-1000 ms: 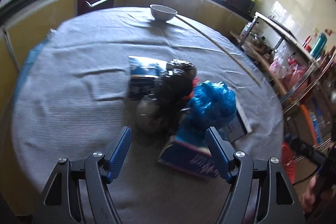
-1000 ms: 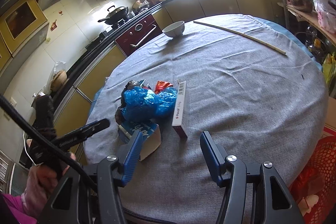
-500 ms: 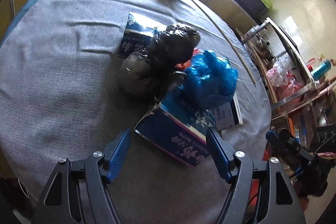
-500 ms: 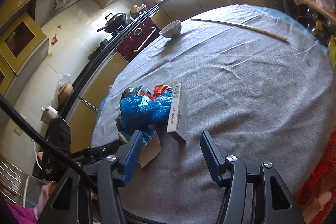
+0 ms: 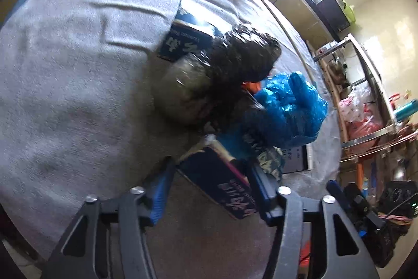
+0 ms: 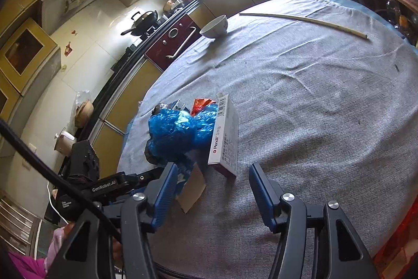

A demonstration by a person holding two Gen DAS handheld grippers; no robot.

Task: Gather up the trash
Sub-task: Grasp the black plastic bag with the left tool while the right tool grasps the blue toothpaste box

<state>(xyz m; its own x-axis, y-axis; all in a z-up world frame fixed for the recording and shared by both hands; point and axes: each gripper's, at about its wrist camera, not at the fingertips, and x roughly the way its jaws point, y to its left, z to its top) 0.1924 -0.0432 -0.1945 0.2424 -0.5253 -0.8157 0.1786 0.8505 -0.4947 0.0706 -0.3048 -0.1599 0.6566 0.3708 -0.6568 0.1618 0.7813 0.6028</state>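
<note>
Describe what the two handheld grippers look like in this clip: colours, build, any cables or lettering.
Both the left gripper and right gripper have dark grey, triangular cut-out frames with silver bolts and flat blue fingers. In the right wrist view, the left gripper's black body reads "GenRobot.AI", a black braided cable crosses the frame, and a pink sleeve shows.

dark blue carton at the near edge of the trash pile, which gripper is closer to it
Left. The left gripper is open with the dark blue carton between its fingers. The right gripper is open over bare cloth beside the white medicine box, short of the carton.
</note>
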